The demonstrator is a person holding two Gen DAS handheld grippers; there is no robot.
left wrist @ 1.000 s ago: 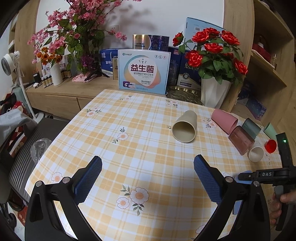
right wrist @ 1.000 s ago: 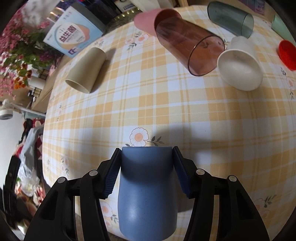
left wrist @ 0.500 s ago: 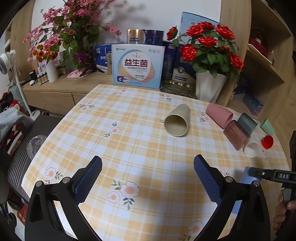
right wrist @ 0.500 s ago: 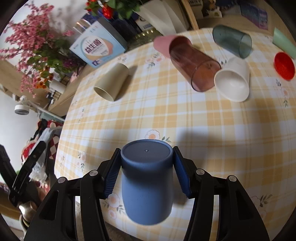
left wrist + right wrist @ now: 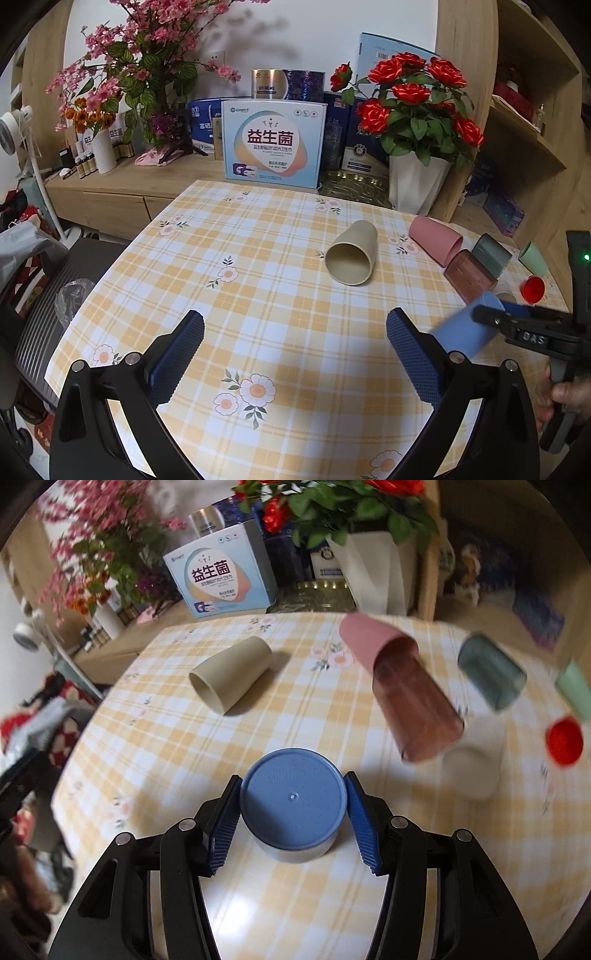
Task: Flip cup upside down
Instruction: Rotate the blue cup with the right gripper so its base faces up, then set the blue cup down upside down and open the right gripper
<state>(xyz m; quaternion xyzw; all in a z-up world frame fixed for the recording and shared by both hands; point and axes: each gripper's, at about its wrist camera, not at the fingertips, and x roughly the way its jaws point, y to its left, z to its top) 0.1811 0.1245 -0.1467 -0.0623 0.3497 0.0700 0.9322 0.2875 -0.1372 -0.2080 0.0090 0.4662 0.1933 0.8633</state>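
- The right gripper [image 5: 293, 806] clamps the blue cup [image 5: 293, 801] by its sides, flat base toward the camera; in the left wrist view the cup looks tilted above the desk [image 5: 280, 295], not yet set down.
- The left gripper [image 5: 295, 350] hangs wide and empty over the desk.
- To finish well, the person should roll the wrist until the base faces straight up and level the rim before lowering.
- Release should wait until the rim sits flat.
- The maroon cup [image 5: 417, 709] and white cup [image 5: 474, 764] lie near; the landing should keep left of them.
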